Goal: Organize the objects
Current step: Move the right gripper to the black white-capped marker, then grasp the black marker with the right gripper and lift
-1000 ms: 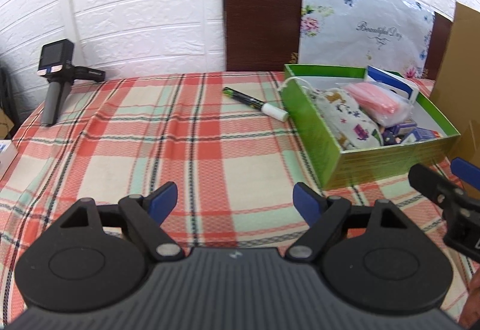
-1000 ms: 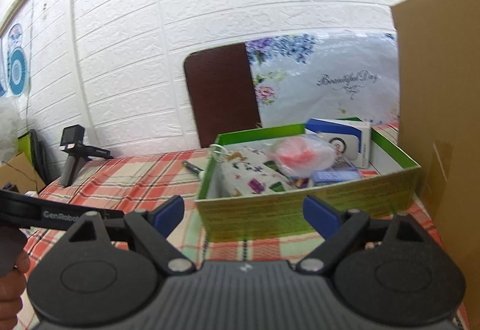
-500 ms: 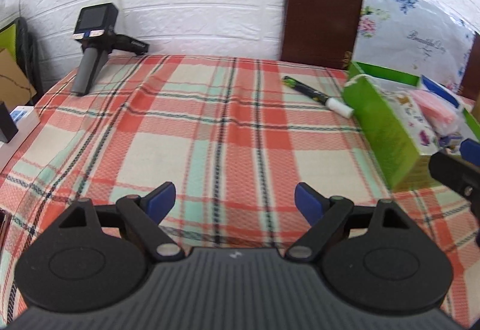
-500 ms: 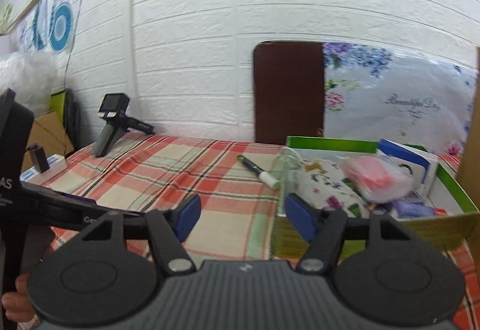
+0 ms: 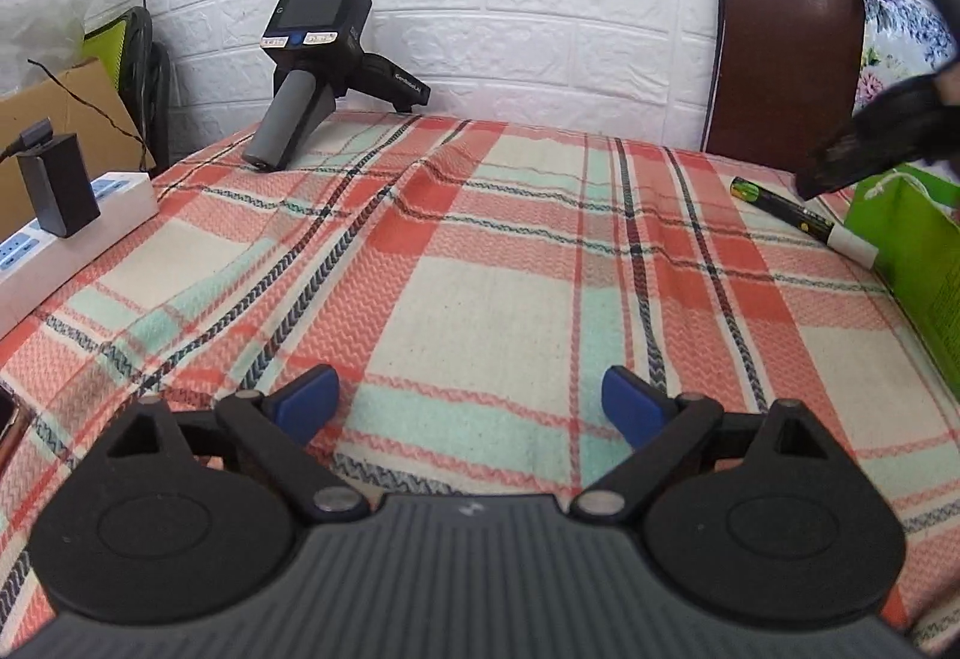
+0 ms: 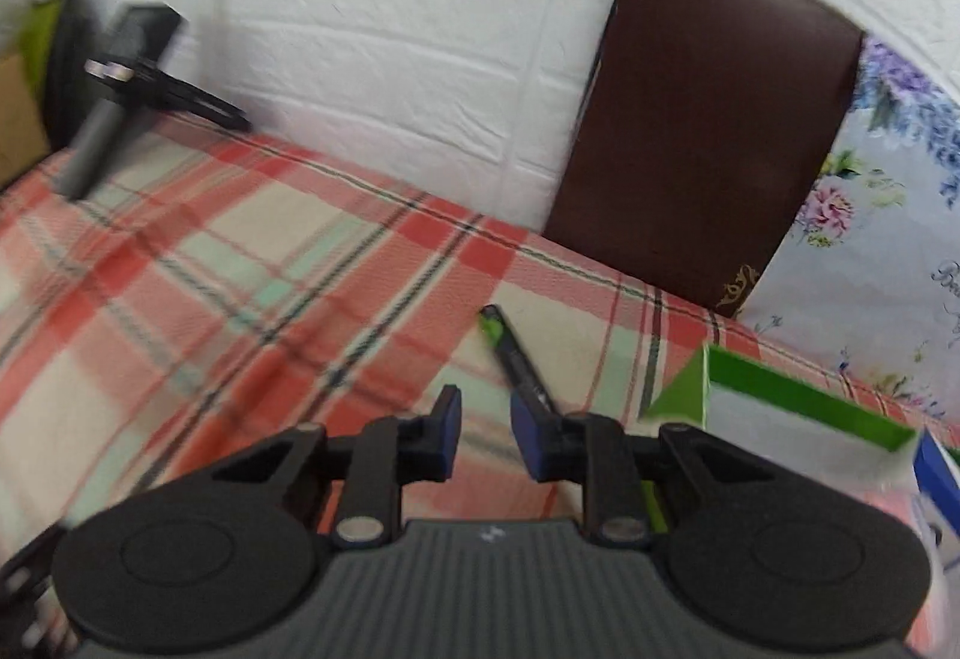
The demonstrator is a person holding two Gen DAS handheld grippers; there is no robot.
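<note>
over the last second the right gripper [image 6: 485, 434] has swung away from the green box [image 6: 798, 395] toward the marker [image 6: 516, 353], and its jaws have come together to a narrow gap with nothing between the blue pads. the marker lies on the plaid cloth [image 6: 252, 293] just beside the box's near-left corner, green end pointing away from the box and white cap toward it; in the right wrist view its near part slips behind the right-hand pad, so it is beyond the fingertips, not between them. the box already holds several things, though only a blue and white carton at its edge shows now. as a judgement, the marker is the last loose item near the box and the pick has not started; closed jaws would have to reopen before they could take it.

the left gripper [image 5: 467, 402] has drifted left of the box, out over bare cloth, and its jaws are opening, wide apart with nothing between them. it points down at a shallow slant. well left of the box, at the cloth's far edge, a spare handheld gripper [image 5: 312, 71] rests on its handle, and a white power strip [image 5: 72, 233] with a black plug sits further left still.

the right gripper tilts downward more steeply, rolled a little, its nose aimed at the marker's near end. from the left wrist view it shows as a dark blur [image 5: 882, 149] above the box's corner.
</note>
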